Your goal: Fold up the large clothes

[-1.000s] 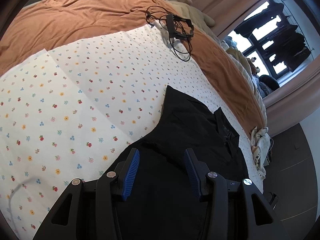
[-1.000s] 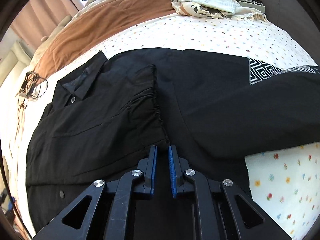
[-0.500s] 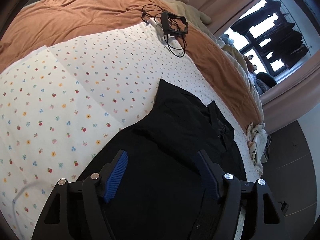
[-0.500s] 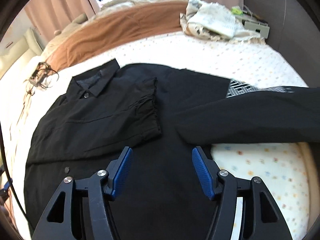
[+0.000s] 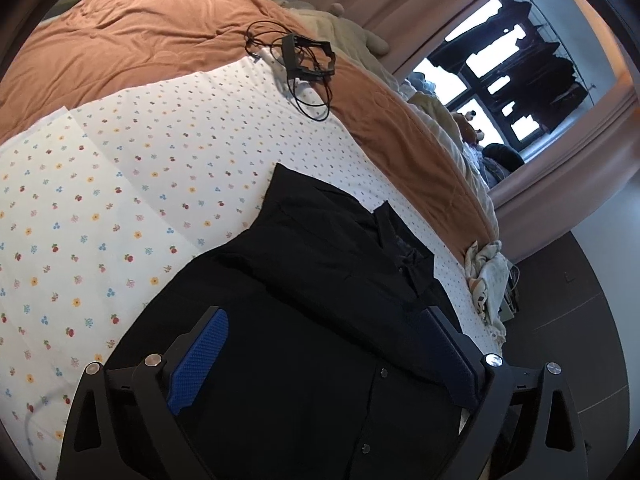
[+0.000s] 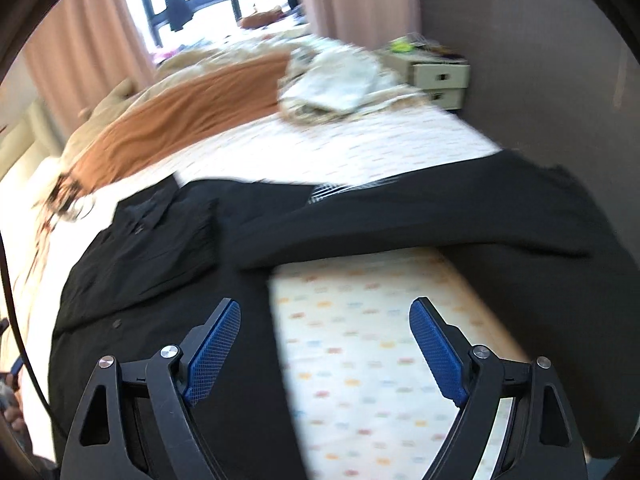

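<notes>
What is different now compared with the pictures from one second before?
The right gripper, shut on the folded sleeve's cuff before, has let it go; its jaws have just been opening and it has pulled back and up, now over the flowered sheet. The left gripper has also just been opening, with nothing between its jaws. The black shirt stayed flat, one sleeve folded across it.

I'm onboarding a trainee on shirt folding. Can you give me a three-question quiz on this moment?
1. True or false: the right gripper is clamped on the black shirt.
2. Which sleeve is folded across the chest: A) the one nearer the collar, B) the one stretched toward the bed's edge?
3. Fill in: the tangle of black cables lies on the ____ blanket.

Key: 1 false, both grippers stand open and empty; 2 A; 3 brown.
</notes>
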Available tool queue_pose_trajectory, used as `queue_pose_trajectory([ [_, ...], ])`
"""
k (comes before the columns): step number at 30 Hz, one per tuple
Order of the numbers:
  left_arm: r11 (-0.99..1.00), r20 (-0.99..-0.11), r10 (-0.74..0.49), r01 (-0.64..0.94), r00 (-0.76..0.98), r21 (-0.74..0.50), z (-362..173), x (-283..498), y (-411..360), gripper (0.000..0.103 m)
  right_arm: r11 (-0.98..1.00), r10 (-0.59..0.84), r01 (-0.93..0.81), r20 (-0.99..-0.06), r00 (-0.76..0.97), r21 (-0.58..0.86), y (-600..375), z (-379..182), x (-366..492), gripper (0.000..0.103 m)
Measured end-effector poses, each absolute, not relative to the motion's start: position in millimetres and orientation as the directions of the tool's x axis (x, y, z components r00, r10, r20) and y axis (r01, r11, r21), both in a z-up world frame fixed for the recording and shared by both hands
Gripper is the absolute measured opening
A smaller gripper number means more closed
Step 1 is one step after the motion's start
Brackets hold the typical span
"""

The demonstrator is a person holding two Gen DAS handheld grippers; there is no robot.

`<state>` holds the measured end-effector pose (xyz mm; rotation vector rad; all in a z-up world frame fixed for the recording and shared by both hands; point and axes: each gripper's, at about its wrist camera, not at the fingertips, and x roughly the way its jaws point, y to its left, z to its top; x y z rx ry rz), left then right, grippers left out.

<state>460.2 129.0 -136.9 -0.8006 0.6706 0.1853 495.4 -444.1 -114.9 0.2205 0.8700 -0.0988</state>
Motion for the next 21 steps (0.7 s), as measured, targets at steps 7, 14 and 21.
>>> queue_pose_trajectory([
  [7,0.759,-0.602,-0.15,-0.299,0.784,-0.579,-126.1,470.8,95.3,0.097,0.929,-0.055,0.308,-0.746,0.664,0.205,-512.3,-102.7,465.4,0.087],
  [14,0.801,-0.604,-0.174,-0.245,0.778,-0.547,-124.5,476.6,75.8,0.097,0.884,-0.081,0.381,-0.712,0.697,0.272,-556.8,-93.9,446.0,0.087],
  [21,0.817,-0.629,-0.158,-0.257,0.762,-0.516,-130.8,482.8,72.1,0.097,0.815,-0.033,0.419,-0.691,0.722,0.399,-590.6,-117.4,456.1,0.086],
])
